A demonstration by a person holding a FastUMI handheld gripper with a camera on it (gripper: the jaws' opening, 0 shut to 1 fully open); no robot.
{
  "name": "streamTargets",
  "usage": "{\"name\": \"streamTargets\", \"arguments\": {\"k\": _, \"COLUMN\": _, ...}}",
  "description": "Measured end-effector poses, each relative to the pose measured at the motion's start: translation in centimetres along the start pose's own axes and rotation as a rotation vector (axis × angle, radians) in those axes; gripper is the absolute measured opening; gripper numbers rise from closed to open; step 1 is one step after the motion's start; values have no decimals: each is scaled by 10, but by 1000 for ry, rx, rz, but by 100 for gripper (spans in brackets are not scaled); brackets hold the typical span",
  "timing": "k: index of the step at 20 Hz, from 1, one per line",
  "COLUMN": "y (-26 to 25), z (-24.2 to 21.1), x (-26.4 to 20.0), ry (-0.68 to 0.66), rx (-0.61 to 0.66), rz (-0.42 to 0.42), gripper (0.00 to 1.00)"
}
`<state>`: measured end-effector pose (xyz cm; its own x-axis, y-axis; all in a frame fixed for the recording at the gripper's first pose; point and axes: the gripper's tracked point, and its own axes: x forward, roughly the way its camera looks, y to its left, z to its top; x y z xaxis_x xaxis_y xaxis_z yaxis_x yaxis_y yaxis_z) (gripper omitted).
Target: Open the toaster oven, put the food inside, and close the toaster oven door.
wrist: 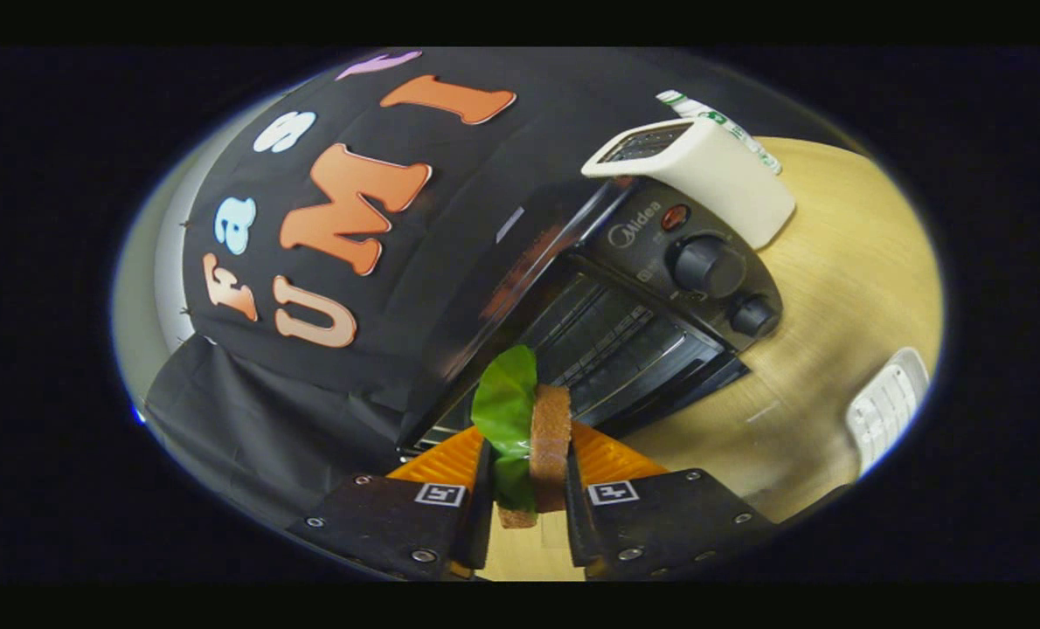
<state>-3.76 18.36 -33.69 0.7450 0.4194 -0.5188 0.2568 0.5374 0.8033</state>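
A pale wooden table [835, 288] carries the toaster oven [660, 297], which stands against the booth's black cloth wall. The oven's door hangs open toward the tool [529, 489], and bare table runs beside the oven's knob side. The tool is clenched on the sandwich [542, 428], held just before the open oven.

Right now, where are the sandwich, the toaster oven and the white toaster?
sandwich [548, 437]: gripper view, brown bread slice held between the fingers.
toaster oven [708, 266]: gripper view, large upper knob.
white toaster [730, 179]: gripper view, side wall.
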Motion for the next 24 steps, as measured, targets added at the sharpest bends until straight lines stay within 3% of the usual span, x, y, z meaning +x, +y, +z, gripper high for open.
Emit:
{"name": "streamTargets", "arguments": {"k": 7, "y": -7, "z": 5, "x": 43, "ry": -113, "rx": 60, "rz": -19, "gripper": 36}}
{"name": "streamTargets", "arguments": {"k": 20, "y": -28, "z": 18, "x": 80, "ry": -243, "rx": -77, "rz": -135, "gripper": 37}}
{"name": "streamTargets", "arguments": {"k": 23, "y": -29, "z": 24, "x": 74, "ry": -263, "rx": -181, "rz": -189, "gripper": 44}}
{"name": "streamTargets", "arguments": {"k": 24, "y": -30, "z": 24, "x": 71, "ry": -262, "rx": -228, "rz": -211, "gripper": 53}}
